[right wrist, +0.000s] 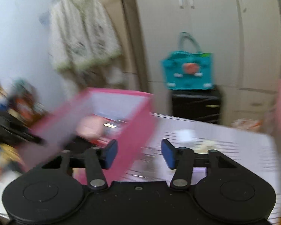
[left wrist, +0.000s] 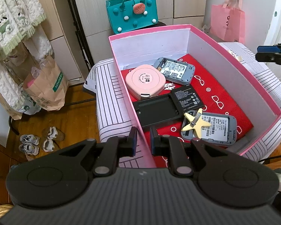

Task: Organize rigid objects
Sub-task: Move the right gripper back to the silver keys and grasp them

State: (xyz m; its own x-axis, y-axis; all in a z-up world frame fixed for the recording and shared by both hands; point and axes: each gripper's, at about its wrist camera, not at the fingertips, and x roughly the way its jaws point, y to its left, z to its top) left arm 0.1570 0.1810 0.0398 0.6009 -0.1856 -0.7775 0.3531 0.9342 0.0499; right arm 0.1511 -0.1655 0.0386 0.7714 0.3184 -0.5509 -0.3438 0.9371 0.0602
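The left gripper straddles the near left wall of the pink box, one pad on each side of the thin cardboard. The gap between its pads is narrow, and whether they actually pinch the wall or only sit around it cannot be told. The right gripper is spread wide and holds nothing; its view is smeared with blur, so it looks to be swinging fast over the striped cloth with the box's right wall just ahead of its left pad.

The main risk is the box. It sits on a soft, striped cushion surface, and a squeeze or tug on that one wall could tilt it or drag it toward the near edge, sliding the contents together. A fast right gripper could also clip the box wall.

Inside the box, on a red lining, the things lie just beyond the left gripper. Nearest, slightly right, is a grey router with its back off and a yellow star clip resting on it. A black cover lies straight ahead, touching a black battery on its right. Farther in sit a pink square case and a second grey router, near the far wall.

A small pale item on the cloth outside the box, far ahead of the right gripper, is too blurred to identify.
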